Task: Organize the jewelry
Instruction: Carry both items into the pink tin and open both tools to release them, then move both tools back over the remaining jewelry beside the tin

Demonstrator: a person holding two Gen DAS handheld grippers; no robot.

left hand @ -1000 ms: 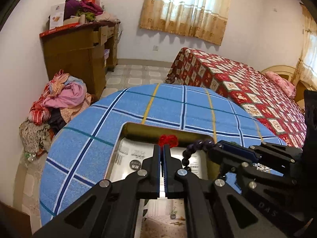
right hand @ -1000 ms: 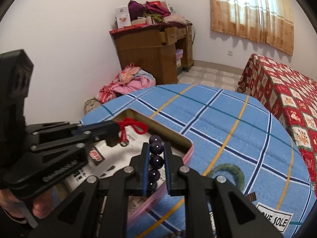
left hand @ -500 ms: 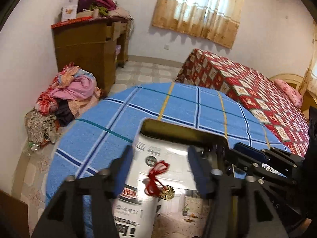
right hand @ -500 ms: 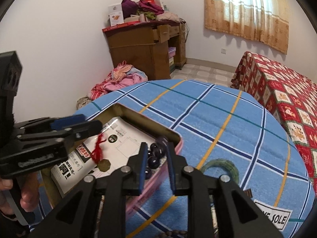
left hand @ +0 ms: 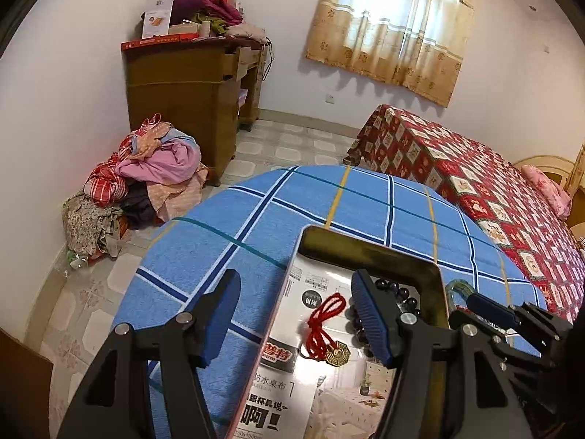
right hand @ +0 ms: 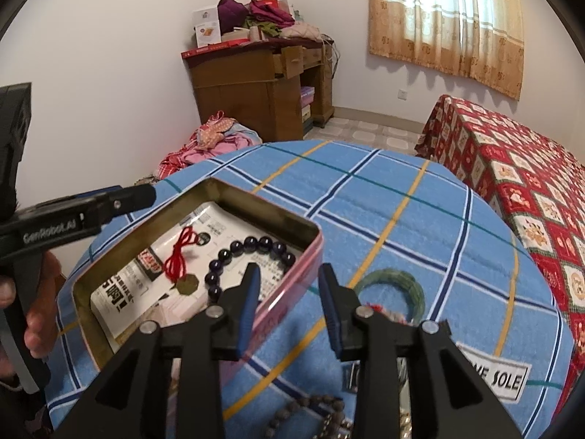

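Note:
An open metal tin (right hand: pixel 267 205) with a pink outer wall sits on the blue plaid table (right hand: pixel 384 205). Inside it lie a red-cord brass pendant (right hand: pixel 184 274) and a dark purple bead bracelet (right hand: pixel 252 247). Both show in the left wrist view, the pendant (left hand: pixel 329 329) and the beads (left hand: pixel 396 291). My left gripper (left hand: pixel 296 320) is open and empty over the tin's left side. My right gripper (right hand: pixel 289 300) is open and empty above the tin's near right wall. A green jade bangle (right hand: pixel 391 289) lies on the cloth right of the tin.
A brown bead string (right hand: pixel 303 408) and a small chain lie at the table's near edge. A "SOLE" label (right hand: pixel 493 376) lies at the right. Off the table are a wooden desk (right hand: pixel 263 91), a clothes pile (left hand: pixel 142 179) and a bed (left hand: pixel 475 190).
Both grippers opened. The left one let the red-cord pendant fall into the tin; the right one let the purple bracelet fall in beside it. Both pulled back a little.

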